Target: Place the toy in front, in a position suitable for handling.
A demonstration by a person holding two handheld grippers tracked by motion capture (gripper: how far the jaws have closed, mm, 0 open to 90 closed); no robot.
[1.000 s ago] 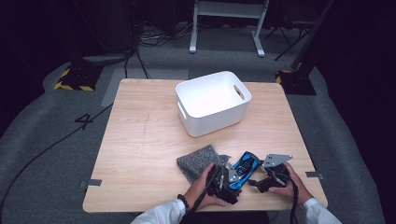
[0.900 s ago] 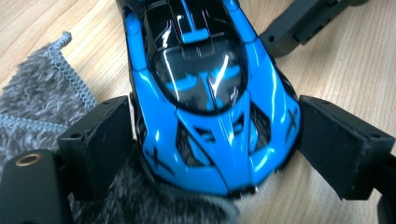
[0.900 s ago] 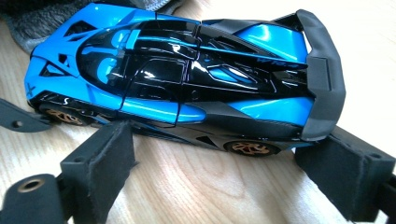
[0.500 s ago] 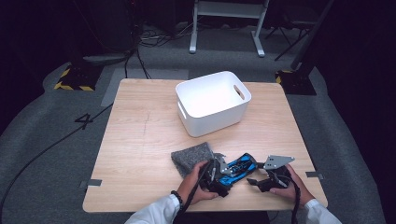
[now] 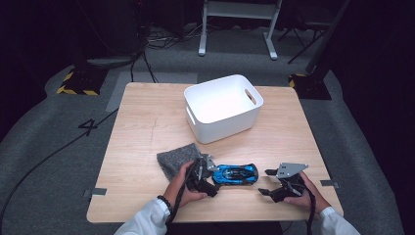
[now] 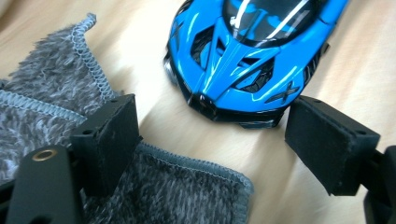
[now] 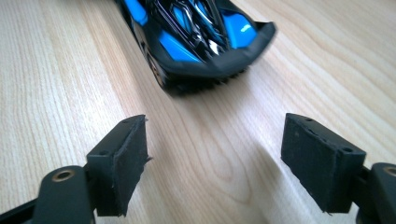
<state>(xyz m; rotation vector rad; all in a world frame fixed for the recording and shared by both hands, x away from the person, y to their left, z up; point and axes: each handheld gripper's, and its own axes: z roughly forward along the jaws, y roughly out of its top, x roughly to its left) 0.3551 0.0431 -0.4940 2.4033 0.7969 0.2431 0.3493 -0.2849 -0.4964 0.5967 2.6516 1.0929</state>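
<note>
Shiny blue toy car (image 5: 235, 174) with black trim sits on its wheels, around 6 o'clock on the table, lying crosswise.

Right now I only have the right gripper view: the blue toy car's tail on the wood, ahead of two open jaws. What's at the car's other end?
Observer: The left gripper faces the blue toy car nose-on. Its jaws have just been opening a little, and the pads stand apart from the nose without pressing on it.
Operator: Anything under that gripper?
Observer: A grey cloth lies flat on the table, with one jaw over its edge.
Operator: And farther back?
Observer: A white bin stands beyond the car and looks empty.
</note>
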